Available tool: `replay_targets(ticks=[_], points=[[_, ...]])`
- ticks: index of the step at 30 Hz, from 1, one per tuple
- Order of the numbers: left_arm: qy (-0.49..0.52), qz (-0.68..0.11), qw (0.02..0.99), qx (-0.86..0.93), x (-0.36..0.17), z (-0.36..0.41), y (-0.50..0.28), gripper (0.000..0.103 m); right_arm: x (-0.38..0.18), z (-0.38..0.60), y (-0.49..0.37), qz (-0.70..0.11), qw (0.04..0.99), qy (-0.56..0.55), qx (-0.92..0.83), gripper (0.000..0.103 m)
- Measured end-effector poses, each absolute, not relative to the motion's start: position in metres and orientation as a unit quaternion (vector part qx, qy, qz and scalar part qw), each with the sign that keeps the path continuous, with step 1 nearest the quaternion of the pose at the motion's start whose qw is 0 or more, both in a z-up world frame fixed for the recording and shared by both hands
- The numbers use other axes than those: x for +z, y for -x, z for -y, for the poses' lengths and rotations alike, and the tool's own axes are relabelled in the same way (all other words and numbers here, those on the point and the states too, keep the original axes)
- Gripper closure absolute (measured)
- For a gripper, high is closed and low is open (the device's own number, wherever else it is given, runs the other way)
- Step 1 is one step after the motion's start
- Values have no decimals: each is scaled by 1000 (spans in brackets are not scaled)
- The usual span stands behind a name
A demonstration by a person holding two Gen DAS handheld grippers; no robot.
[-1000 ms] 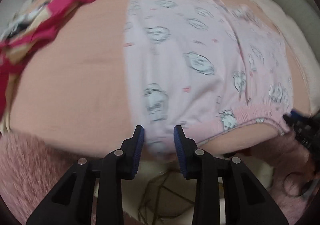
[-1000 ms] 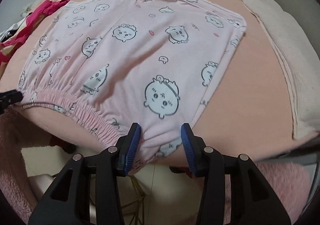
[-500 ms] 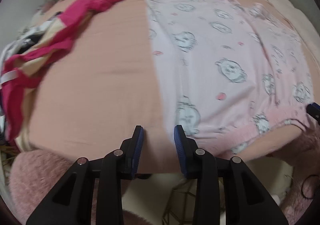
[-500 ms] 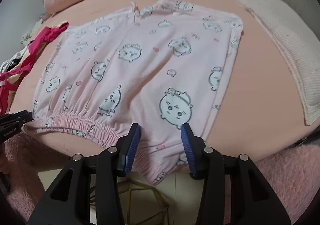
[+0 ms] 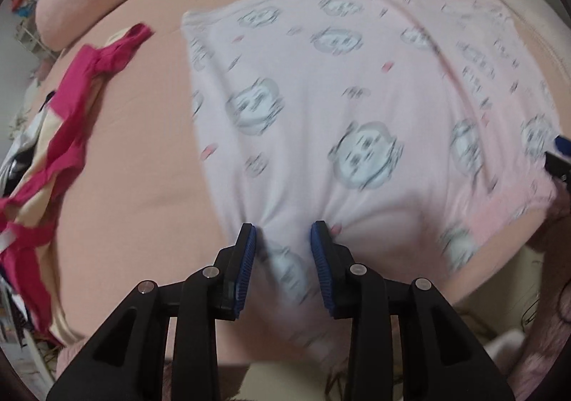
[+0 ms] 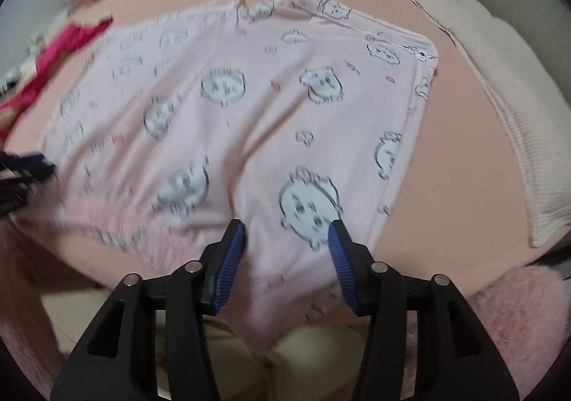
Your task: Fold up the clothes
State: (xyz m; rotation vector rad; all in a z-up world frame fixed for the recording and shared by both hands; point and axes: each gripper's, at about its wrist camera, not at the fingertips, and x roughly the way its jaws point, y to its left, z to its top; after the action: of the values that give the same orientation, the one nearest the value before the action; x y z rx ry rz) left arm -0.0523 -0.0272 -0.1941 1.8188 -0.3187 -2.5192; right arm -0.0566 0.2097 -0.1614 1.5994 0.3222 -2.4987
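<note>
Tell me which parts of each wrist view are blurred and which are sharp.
Left wrist view: the pink shorts are smeared by motion blur, print faces unreadable, while the left gripper stays sharp. Right wrist view: the shorts blur toward the left; the faces near the right hem are crisp, as is the right gripper. Both views show fisheye bending.

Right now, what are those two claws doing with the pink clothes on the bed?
A person is folding pink cartoon-print shorts spread on a peach bed. The left claw and the right claw each straddle the near edge of the fabric with jaws apart, not pinching it. A red garment lies off to the left, untouched. No fold has been made yet.
</note>
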Motion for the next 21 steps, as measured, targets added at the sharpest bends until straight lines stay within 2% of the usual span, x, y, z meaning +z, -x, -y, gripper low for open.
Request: replay_targets(ticks=[2,6,11,16,20,21], points=[[-585,92,22,-806,-193,43,43,55,-159,-211,61,-101,82,-536,-834,49],[-578,39,6,-815,-179,62,41,55,-150,-216,74,-74,97,-537,-835,49],[-508,14,-21,-861,-156,61,64,55,-138,-223,91,-39,115,-538,-834,49],[-510,26,18,-860,-174,63,119,55,-131,-221,106,-19,120,-538,-834,49],[-516,-5,22,-856,-184,75,133,55,-134,-214,112,-24,120,-544,-830,49],[-516,-13,21,-856,-186,78,135,66,-137,-212,114,-24,122,-546,-829,49]])
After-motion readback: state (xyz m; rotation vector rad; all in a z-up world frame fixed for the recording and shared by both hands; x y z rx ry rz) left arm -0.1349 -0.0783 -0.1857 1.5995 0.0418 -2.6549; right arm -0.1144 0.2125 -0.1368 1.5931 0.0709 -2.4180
